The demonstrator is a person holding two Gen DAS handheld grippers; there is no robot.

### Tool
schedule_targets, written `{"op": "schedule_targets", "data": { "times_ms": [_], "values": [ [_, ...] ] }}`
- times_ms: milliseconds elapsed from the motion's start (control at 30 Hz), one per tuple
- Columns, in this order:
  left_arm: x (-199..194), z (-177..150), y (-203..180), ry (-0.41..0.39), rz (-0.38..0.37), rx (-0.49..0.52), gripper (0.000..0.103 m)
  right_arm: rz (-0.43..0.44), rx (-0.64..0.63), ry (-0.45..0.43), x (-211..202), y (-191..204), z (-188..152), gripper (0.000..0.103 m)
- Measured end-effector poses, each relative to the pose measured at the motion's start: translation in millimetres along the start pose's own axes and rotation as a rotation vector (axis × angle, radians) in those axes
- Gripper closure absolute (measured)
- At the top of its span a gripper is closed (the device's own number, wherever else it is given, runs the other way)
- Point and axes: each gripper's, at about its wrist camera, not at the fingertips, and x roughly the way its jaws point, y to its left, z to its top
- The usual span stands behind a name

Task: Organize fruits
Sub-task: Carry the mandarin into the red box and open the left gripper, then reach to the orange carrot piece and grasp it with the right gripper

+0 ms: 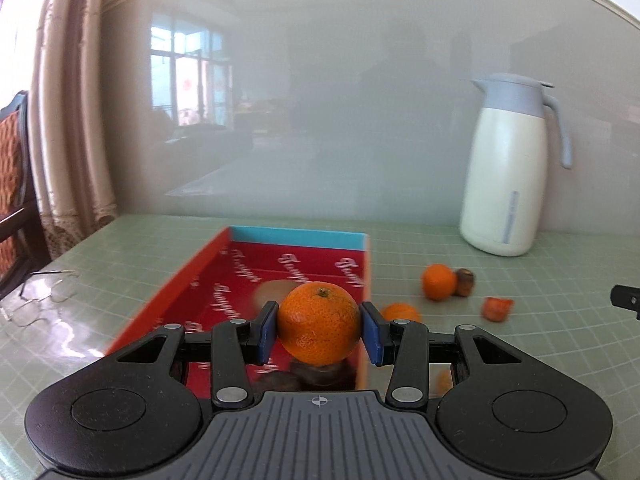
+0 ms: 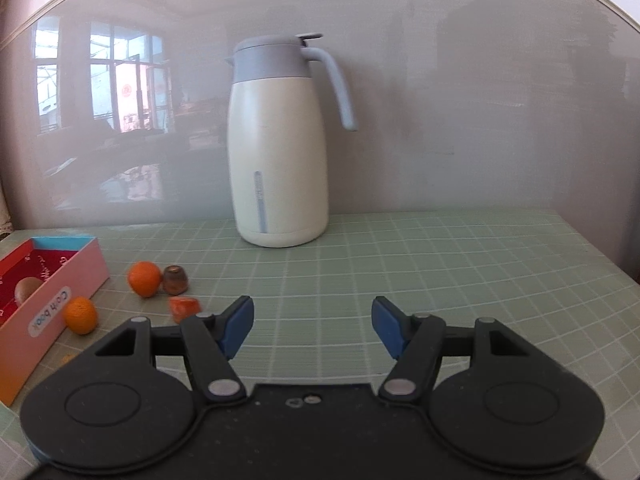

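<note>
Left gripper [image 1: 319, 327] clamped on round orange mandarin [image 1: 319, 322], blue pads on its two sides, stem end up and slightly toward camera; fruit held above near end of long red cardboard box [image 1: 182, 286], whose long axis runs away from camera. Brown fruit [image 1: 272, 290] lies inside box. Right gripper [image 2: 312, 326] spread apart, holding nothing, over green grid mat [image 2: 440, 272]. Two loose mandarins [image 2: 144, 279] [image 2: 81, 315] lie on mat beside box.

Open green mat [image 2: 440, 280] lies ahead of the wide-open right gripper [image 2: 312, 326], bare out to the right edge. A jug [image 2: 280, 140] blocks the far centre by the wall. To the left, two oranges [image 2: 143, 279] [image 2: 81, 315] and two small pieces crowd the box [image 2: 60, 296].
</note>
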Motion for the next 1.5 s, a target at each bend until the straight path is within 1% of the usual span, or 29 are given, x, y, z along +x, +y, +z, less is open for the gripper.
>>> {"op": "schedule_targets", "data": {
  "times_ms": [167,433,500,700,800,933,1000,1067,1100,1167,1267,1367,1400,1467,1500],
  "values": [
    [8,-2,27,0.017,0.058,-0.036,0.059,0.019,-0.012,0.002,2,12,0,0.038],
    [20,-12,55,0.049,0.130,-0.062,0.059,0.039,-0.016,-0.001,2,21,0,0.038],
    [23,-13,61,0.056,0.137,-0.077,0.059,0.041,-0.018,-0.002,3,23,0,0.038],
    [26,-15,69,0.065,0.157,-0.077,0.059,0.048,-0.018,-0.005,3,26,1,0.038],
    [24,-15,69,0.050,0.171,-0.076,0.059,0.051,-0.024,-0.005,3,27,1,0.038],
    [21,-15,66,0.045,0.166,-0.072,0.057,0.048,-0.024,-0.004,2,26,0,0.038],
    [21,-15,64,0.040,0.166,-0.069,0.052,0.046,-0.024,-0.004,3,25,1,0.038],
    [19,-14,62,0.030,0.167,-0.066,0.042,0.045,-0.024,-0.004,3,25,1,0.038],
    [18,-14,61,0.022,0.170,-0.065,0.040,0.046,-0.024,-0.005,3,25,1,0.038],
    [16,-13,58,0.006,0.174,-0.059,0.030,0.048,-0.024,-0.006,2,25,1,0.037],
    [14,-13,53,-0.005,0.176,-0.040,0.021,0.052,-0.031,-0.006,2,27,0,0.037],
    [10,-12,51,-0.031,0.178,-0.039,0.012,0.055,-0.031,-0.005,2,27,0,0.037],
    [9,-11,52,-0.038,0.181,-0.041,0.011,0.056,-0.031,-0.004,2,27,0,0.037],
    [7,-10,52,-0.047,0.184,-0.050,0.004,0.058,-0.033,-0.004,2,27,0,0.037],
    [6,-10,52,-0.050,0.185,-0.054,0.003,0.059,-0.035,-0.004,3,28,0,0.037]
  ]
}}
